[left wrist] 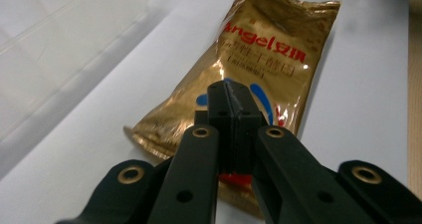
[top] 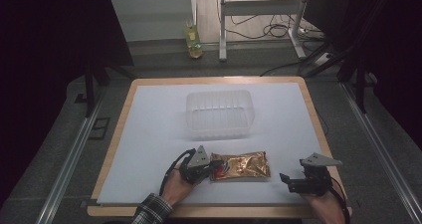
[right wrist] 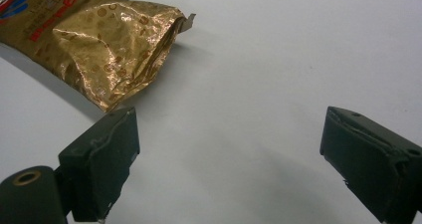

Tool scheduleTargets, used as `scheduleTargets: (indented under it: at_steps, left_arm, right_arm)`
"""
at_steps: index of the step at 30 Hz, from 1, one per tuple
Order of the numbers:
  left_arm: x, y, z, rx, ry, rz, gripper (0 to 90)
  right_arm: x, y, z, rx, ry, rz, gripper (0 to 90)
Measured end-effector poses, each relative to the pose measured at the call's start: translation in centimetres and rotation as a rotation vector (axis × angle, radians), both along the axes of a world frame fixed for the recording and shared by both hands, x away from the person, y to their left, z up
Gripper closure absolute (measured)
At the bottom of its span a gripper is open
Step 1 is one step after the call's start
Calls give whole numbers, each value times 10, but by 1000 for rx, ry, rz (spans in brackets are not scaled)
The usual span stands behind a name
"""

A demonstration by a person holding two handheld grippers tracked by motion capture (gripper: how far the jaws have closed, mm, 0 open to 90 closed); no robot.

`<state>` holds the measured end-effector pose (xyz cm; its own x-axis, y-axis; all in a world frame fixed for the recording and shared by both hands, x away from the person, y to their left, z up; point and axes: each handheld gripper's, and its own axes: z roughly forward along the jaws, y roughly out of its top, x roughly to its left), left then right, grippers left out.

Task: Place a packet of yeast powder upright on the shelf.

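- Gold foil packet lies flat on the white sheet covering the bench, lower centre of the high view, long side running left to right.
- Left gripper sits at the packet's left end, held by a hand entering from the bottom edge with a plaid sleeve.
- In the left gripper view its black fingers stand pressed together over the near end of the packet; a sliver of red shows just under them. Whether foil is pinched between them, I cannot tell.
- Right gripper rests at lower right of the high view, apart from the packet's right end.
- In the right gripper view its fingers are spread wide over bare white sheet; the packet's crinkled end lies at upper left, outside the gap.
- Clear plastic tub stands mid-frame, beyond the packet and apart from it.
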<state>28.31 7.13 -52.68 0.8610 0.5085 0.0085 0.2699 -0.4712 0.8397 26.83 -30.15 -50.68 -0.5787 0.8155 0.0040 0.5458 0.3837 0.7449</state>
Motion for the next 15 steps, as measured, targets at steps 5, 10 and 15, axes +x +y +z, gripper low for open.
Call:
scheduleTargets:
  at_steps: [5,10,15]
  left_arm:
    - [3,-6,-7,18,10,-8,895]
    - [5,-4,-8,22,29,-6,896]
    - [3,-4,-8,56,13,-3,897]
  right_arm:
    - [0,0,-1,-6,3,2,89]
    - [0,0,0,-23,3,-10,88]
    - [-1,0,3,-16,1,-6,88]
